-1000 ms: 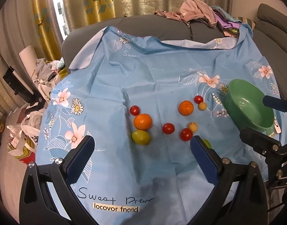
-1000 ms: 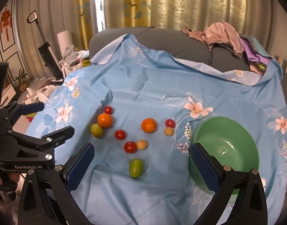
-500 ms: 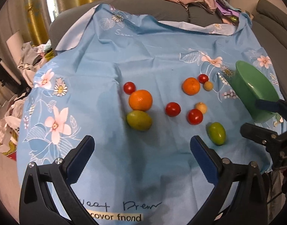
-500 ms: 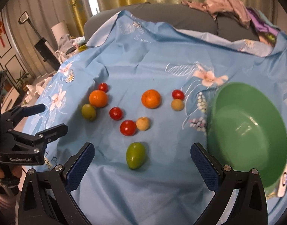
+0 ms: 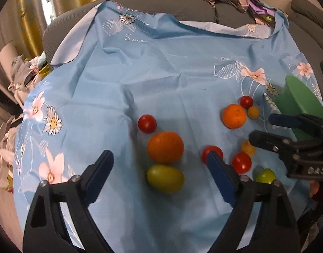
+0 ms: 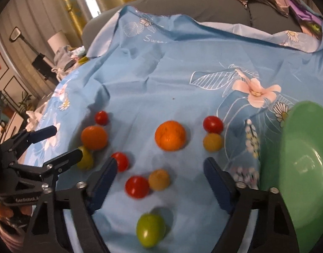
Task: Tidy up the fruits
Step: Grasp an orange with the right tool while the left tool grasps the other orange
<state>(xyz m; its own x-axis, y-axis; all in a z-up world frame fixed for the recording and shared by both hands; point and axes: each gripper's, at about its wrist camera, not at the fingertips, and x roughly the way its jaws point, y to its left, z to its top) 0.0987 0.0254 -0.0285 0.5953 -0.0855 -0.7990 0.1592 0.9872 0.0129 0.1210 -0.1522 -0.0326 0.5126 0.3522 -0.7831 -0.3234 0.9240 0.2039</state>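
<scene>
Blue cloth [image 5: 161, 80] carries scattered fruits beside bowl [image 6: 304, 168]. Left gripper [image 5: 161, 164] and right gripper [image 6: 159, 175]: jaws wide, empty.

Counted: four red tomatoes [image 6: 137, 186], two oranges [image 6: 170, 136], two green fruits [image 6: 150, 230], two small tan fruits [image 6: 159, 179], one bowl [image 6: 304, 168].

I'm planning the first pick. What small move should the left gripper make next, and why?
Probably lower the open left gripper straight down around the yellow-green fruit. It lies between the fingers, loose on the cloth, with the orange just beyond it.
</scene>
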